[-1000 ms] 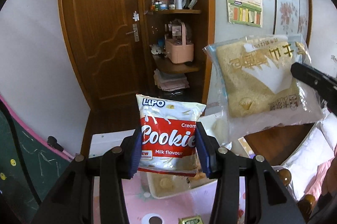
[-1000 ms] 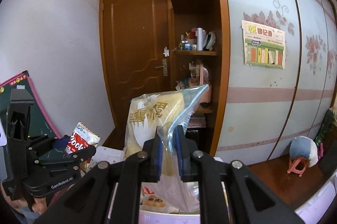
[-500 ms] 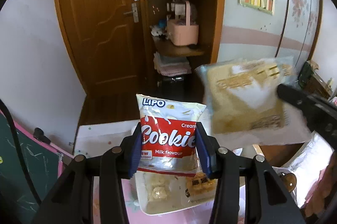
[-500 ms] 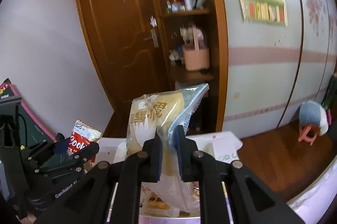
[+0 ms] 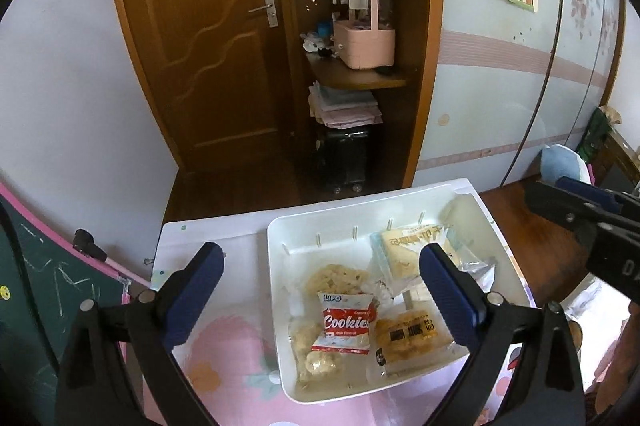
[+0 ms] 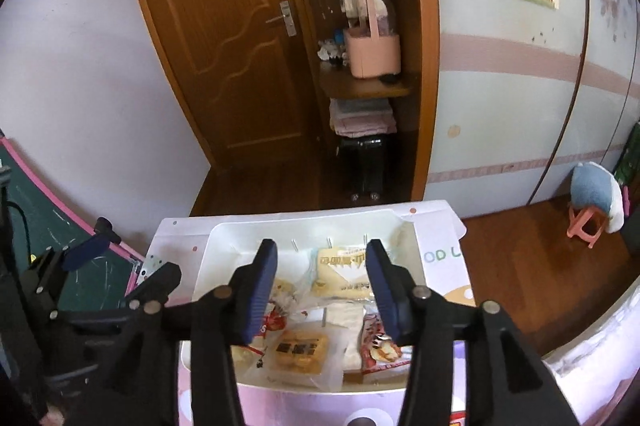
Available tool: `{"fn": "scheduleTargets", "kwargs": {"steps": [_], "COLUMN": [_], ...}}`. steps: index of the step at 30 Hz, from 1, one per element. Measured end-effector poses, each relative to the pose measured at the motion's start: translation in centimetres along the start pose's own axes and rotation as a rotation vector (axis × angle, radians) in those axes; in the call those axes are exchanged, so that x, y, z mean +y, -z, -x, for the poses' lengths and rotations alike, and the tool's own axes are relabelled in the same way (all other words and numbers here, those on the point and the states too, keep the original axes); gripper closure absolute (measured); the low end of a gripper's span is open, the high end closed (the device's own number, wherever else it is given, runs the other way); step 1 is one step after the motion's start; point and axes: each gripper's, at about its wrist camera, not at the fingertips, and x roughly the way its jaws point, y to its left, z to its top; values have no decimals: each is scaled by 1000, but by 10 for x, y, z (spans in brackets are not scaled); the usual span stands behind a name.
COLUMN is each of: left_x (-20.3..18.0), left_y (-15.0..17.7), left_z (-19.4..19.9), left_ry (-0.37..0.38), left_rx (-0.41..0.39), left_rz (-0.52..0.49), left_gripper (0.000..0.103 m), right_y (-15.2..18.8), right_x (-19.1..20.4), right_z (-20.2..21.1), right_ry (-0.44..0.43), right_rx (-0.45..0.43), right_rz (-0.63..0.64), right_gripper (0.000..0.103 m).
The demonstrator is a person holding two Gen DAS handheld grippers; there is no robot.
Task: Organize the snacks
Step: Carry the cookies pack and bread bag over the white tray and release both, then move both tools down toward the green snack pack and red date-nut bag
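Note:
A white bin (image 5: 276, 266) stands on the table and holds several wrapped snacks. The red-and-white Cookies packet (image 5: 346, 324) lies loose in it on top of other packets. The clear bag of yellow cake (image 5: 412, 250) rests at the bin's far right. My left gripper (image 5: 320, 282) hangs above the bin, jaws opening wide, with nothing pressed between them. My right gripper (image 6: 322, 258) is also over the bin (image 6: 224, 238), jaws opening, and the yellow cake bag (image 6: 340, 272) lies free below them. Part of the right gripper (image 5: 580, 214) shows at the right edge of the left wrist view.
The table (image 5: 224, 338) has a pink flowered cover. Behind it are a wooden door (image 5: 208, 38) and a corner shelf with a pink basket (image 5: 364, 42). A green chalkboard (image 5: 48, 290) leans at the left. A small pink stool (image 6: 584, 222) stands on the wooden floor at the right.
Both grippers came down over the bin and opened. The Cookies packet left the left jaws and the yellow cake bag left the right jaws; both now lie in the bin.

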Motion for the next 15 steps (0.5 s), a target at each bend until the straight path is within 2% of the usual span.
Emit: {"fn": "scheduleTargets", "kwargs": {"steps": [8, 15], "left_x": [4, 6], "left_y": [10, 21], "left_z": [38, 94], "left_ry": [-1, 20], "left_rx": [-17, -66], "left_rz": [4, -9], "left_gripper": [5, 5], "right_y": [6, 25], "right_x": [-3, -5], "right_z": [40, 87], "right_ry": [27, 40], "right_rx": [-16, -32], "right_rz": [30, 59], "right_gripper": [55, 55]}}
